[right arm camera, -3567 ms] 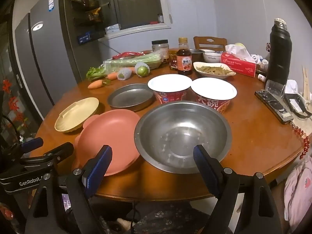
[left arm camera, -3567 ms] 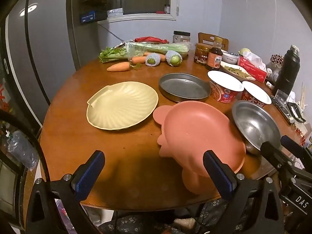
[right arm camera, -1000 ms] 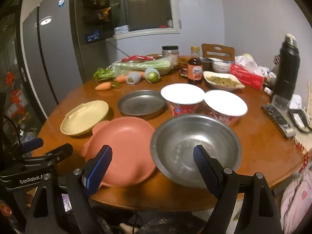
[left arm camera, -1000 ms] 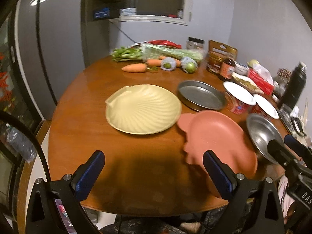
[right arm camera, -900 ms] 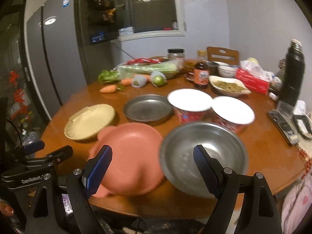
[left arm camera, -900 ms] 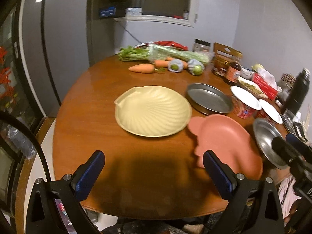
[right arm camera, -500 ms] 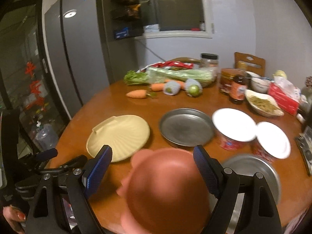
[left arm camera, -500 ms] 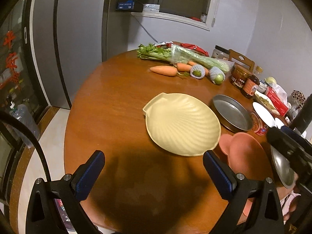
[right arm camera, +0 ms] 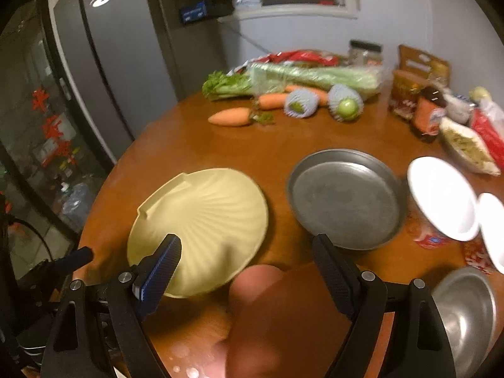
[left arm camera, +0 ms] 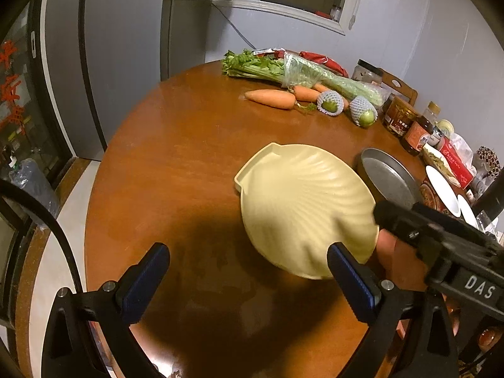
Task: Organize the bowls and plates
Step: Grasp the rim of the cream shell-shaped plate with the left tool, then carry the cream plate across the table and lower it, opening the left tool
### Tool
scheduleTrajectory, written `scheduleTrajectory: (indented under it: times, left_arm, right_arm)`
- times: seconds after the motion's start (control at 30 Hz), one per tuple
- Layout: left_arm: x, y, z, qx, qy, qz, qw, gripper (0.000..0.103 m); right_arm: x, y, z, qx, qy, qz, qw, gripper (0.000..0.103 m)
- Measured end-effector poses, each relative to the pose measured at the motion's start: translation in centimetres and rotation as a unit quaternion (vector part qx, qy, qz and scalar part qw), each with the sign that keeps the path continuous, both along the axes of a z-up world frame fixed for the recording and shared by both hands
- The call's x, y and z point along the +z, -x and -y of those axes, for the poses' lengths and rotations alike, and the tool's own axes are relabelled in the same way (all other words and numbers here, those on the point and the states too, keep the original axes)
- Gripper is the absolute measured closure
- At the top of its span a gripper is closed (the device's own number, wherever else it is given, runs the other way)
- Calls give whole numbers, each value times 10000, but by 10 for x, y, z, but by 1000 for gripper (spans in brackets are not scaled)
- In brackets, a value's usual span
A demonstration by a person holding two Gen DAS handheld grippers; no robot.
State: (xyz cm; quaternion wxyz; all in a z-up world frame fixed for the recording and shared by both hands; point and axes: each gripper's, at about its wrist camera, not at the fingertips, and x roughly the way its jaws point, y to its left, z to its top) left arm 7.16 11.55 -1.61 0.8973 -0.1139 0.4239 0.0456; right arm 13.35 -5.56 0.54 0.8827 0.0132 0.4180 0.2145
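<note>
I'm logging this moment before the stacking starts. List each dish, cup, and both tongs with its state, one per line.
Yellow shell plate: empty, flat on table.
Pink plate: blurred, lying right under the right tongs.
Metal pan: empty, upright.
Steel bowl: empty, upright.
Noodle cups: lids on.
Left tongs: open, empty.
Right tongs: open, nothing visibly held.

The white letters "DAS" stand on the black body of the right gripper (left arm camera: 390, 217), where it shows at the right edge of the left wrist view. The labels on the jar (left arm camera: 399, 119) and the bottle (left arm camera: 417, 133) are too small to read, and the right wrist view is too blurred.
</note>
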Motion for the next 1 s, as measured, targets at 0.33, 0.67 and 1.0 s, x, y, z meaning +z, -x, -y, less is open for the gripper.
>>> scheduleTrajectory:
  times: [0.33,0.67,1.0]
  left_arm:
    - [-5,-14,0,-19,151,-267,9995,16]
    - [-15,-24,10,-232,400,-468,9978,58]
    - [-10,-27,13,-196,362,-383,9984,63]
  right_arm:
    - [-14,-22,-9,241,-73,-399,9989,41]
    - [-22,-28,-17,448,118,-543,9974,49]
    - [-15,-25,-14,511,168,-345,9980,54]
